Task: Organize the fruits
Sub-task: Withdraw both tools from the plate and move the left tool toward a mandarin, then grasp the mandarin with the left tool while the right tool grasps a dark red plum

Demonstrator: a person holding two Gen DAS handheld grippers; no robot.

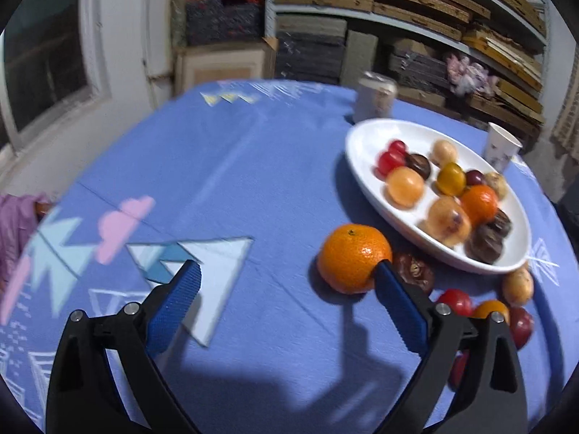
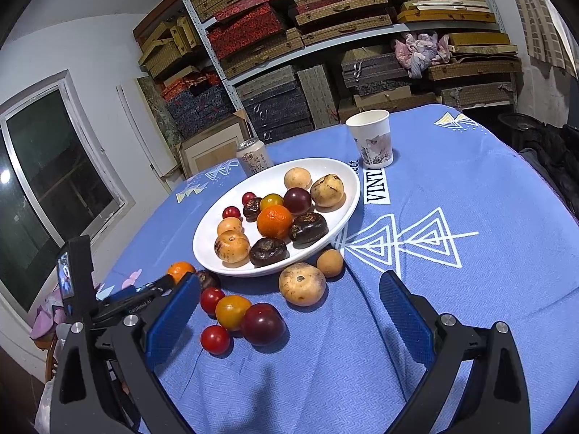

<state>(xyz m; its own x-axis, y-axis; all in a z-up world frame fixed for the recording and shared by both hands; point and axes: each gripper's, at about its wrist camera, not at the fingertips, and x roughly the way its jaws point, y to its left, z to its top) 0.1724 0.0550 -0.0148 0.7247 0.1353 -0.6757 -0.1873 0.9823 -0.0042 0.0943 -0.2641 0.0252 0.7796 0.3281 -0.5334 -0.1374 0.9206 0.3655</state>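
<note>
A white oval plate (image 1: 365, 137) (image 2: 206, 242) holds several fruits: oranges, tomatoes, dark and tan ones. A loose orange (image 1: 353, 258) (image 2: 180, 270) lies on the blue cloth just before the plate. My left gripper (image 1: 286, 271) is open, its right fingertip against the orange's right side and its left finger well clear. More loose fruit lies in front of the plate: a big tan fruit (image 2: 302, 284), a small tan one (image 2: 330, 262), a dark plum (image 2: 262, 323), a yellow tomato (image 2: 231, 311) and red tomatoes (image 2: 215, 339). My right gripper (image 2: 289, 282) is open and empty above the cloth.
A drink can (image 1: 374, 97) (image 2: 253, 157) and a paper cup (image 1: 501, 146) (image 2: 372, 137) stand behind the plate. A dark fruit (image 1: 414, 271) sits between the orange and the plate. Shelves of boxes fill the back wall, and a window is at the left.
</note>
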